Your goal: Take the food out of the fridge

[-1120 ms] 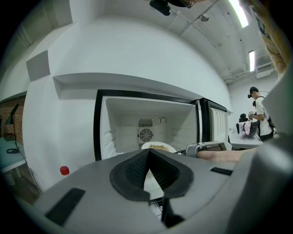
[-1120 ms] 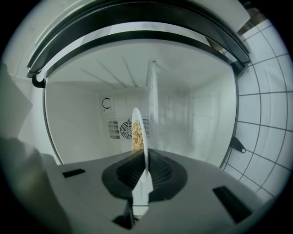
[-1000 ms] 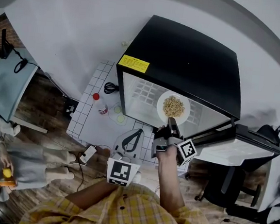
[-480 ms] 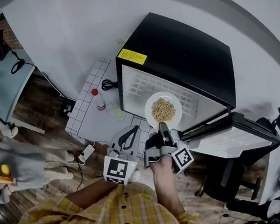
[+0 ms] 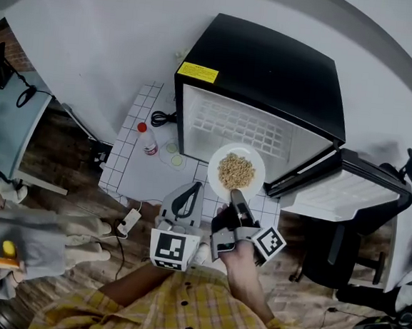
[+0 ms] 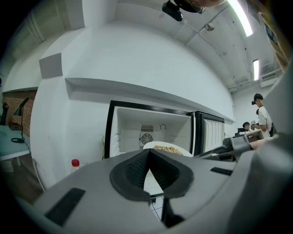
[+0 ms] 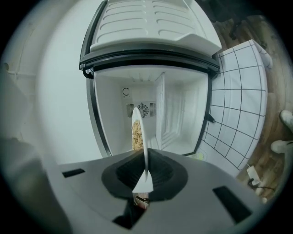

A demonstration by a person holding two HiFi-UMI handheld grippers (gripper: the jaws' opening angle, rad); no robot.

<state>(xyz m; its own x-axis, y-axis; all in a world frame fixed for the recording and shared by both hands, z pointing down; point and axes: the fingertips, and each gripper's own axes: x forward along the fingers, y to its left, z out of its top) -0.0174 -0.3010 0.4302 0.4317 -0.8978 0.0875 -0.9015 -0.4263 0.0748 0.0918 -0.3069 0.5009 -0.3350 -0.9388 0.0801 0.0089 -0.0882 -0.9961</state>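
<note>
White plate [image 5: 256,161] of food [image 5: 235,171] held before the open fridge [image 5: 265,65].
Head view: the right hand-held gripper [image 5: 236,196] gripped the plate's near rim, just in front of the black fridge's open compartment; the left hand-held gripper [image 5: 196,189] hung beside it, off the plate. Left gripper view: its jaws met with nothing between them. Right gripper view: the jaws pinched the plate [image 7: 139,132] edge-on at its rim.
</note>
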